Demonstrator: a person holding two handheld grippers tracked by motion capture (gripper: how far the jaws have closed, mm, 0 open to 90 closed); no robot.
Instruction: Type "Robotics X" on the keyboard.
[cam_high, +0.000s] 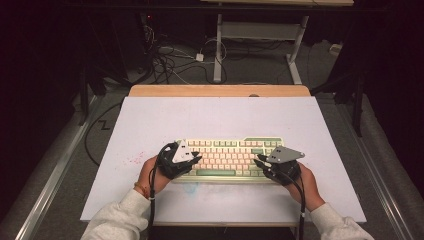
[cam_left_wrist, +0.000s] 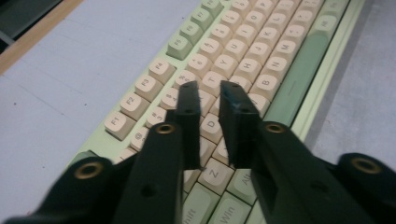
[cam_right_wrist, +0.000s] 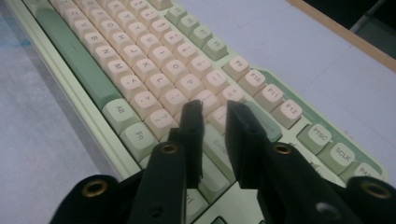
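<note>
**Both grippers hovering over the keyboard's ends**

The keyboard (cam_high: 227, 157), pale green with cream keys and a green space bar, is lying flat near the front middle of the white table (cam_high: 150, 120); its long side is running across the table; the left gripper (cam_high: 186, 159) is sitting over the keyboard's left end, and in the left gripper view its jaws are standing a little apart above the letter keys with nothing between them; the right gripper (cam_high: 265, 162) is sitting over the right end, its jaws likewise slightly parted above the keys beside the enter key, gripping nothing; a hand is holding each gripper, grey sleeves entering from the bottom; cables are lying on the floor beyond the table.
</note>
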